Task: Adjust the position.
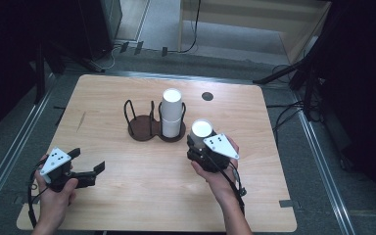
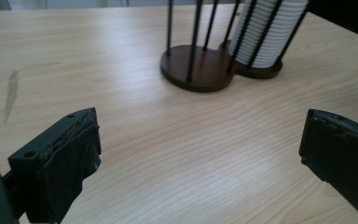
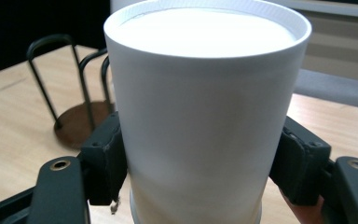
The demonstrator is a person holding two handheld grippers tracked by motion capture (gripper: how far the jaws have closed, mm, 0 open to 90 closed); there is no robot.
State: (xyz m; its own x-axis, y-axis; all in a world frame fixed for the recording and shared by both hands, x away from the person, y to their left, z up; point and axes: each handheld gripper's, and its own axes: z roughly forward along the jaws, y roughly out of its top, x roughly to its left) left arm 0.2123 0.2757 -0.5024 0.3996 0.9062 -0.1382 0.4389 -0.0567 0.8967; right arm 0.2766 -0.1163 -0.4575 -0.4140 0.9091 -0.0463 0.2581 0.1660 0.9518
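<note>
A light wooden table [image 1: 127, 196] sits in a dim room, with grey floor and some cables seen along the top of the high view. At lower left of that view, the left gripper [image 1: 87, 164] is held just above the tabletop, jaws spread wide apart with nothing between them; in the left gripper view only bare wood grain is seen between the two black pads. Around the middle of the frame, a dark double cup holder [image 1: 143, 128] with thin wire posts is set on the table, and a stack of white cups [image 1: 171, 113] is parked in its right-hand ring, while the left ring is left bare. Just right of the holder, toward centre right, a single white cup [image 1: 201, 129] is clamped upside down by the right gripper [image 1: 199, 144], pads pressed on both sides of the cup's wall, as seen up close in the right gripper view.
</note>
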